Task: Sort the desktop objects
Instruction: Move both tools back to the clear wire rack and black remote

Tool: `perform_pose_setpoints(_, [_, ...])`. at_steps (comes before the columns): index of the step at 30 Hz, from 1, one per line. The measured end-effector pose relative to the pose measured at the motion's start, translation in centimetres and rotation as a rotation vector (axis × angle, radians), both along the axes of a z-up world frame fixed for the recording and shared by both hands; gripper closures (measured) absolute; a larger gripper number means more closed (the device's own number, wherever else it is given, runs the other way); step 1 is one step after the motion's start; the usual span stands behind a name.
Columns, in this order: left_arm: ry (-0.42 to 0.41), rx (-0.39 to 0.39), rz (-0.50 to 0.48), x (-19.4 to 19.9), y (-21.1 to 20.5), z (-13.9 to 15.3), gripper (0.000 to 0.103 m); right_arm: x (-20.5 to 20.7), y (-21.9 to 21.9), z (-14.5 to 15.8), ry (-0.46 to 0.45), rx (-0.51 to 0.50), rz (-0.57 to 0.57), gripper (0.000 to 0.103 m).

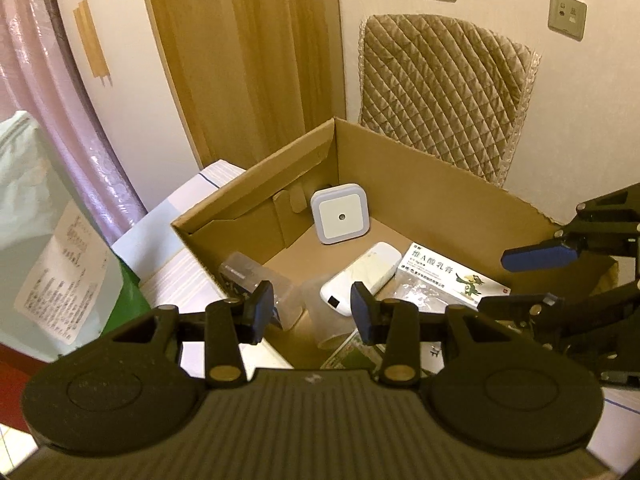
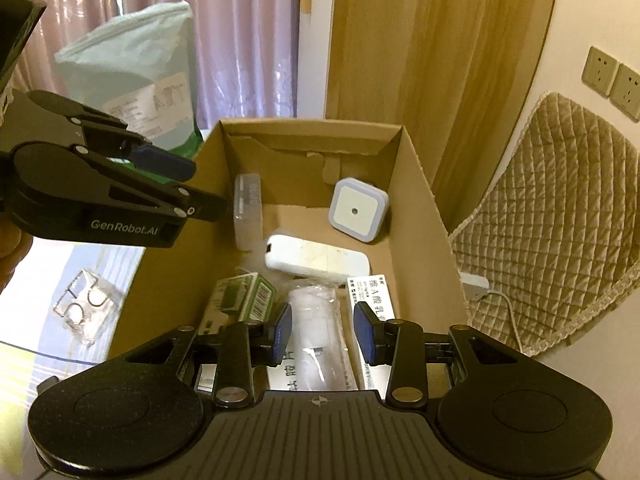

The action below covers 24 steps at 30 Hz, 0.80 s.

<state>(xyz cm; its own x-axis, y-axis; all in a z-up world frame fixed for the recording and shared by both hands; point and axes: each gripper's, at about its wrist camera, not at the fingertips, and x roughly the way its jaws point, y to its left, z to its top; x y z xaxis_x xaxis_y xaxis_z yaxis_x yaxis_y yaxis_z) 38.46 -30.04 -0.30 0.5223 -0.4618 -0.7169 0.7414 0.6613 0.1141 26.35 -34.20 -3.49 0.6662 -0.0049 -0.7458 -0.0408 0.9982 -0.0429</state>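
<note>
1. The cardboard box (image 2: 420,184) is the largest thing, standing open-topped straight ahead of both tools, which hang above its near end.
2. A pale green pouch (image 2: 132,68) with a printed label stands outside the box, ahead and to the left of the right tool, near the curtain (image 2: 248,40).
3. A quilted cushion (image 1: 444,92) leans on the wall beyond the box, ahead and right of the left tool.
4. The left tool (image 1: 312,312) is empty, its blue pads spread apart with nothing between them; below the gap lies the near end of the box floor.
5. The right tool (image 2: 322,330) is likewise spread wide and holds nothing; directly under its gap lies a clear plastic-wrapped packet (image 2: 320,320).
6. A white oblong device (image 2: 316,258) lies flat in the middle of the box, ahead of both tools.
7. A white carton with Chinese print (image 1: 448,276) lies just right of that device, against the box's right wall.
8. A square white night light (image 2: 358,210) leans tilted at the far right corner, beyond the white device.
9. A clear plastic case (image 2: 248,208) sits along the left wall, ahead and left of the right tool.
10. A small green carton (image 2: 244,300) lies just left of the right tool's left pad.
11. A crumpled clear wrapper (image 2: 86,306) rests on the tabletop (image 2: 52,264) outside the box, well left of the right tool.
</note>
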Motion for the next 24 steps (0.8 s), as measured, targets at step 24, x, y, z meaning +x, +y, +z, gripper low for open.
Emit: perform_pose_setpoints(24, [-0.017, 0.005, 0.223, -7.1, 15.9, 1.5, 0.042, -7.2, 8.6, 3.3, -0.12, 0.015, 0.133, 0.065])
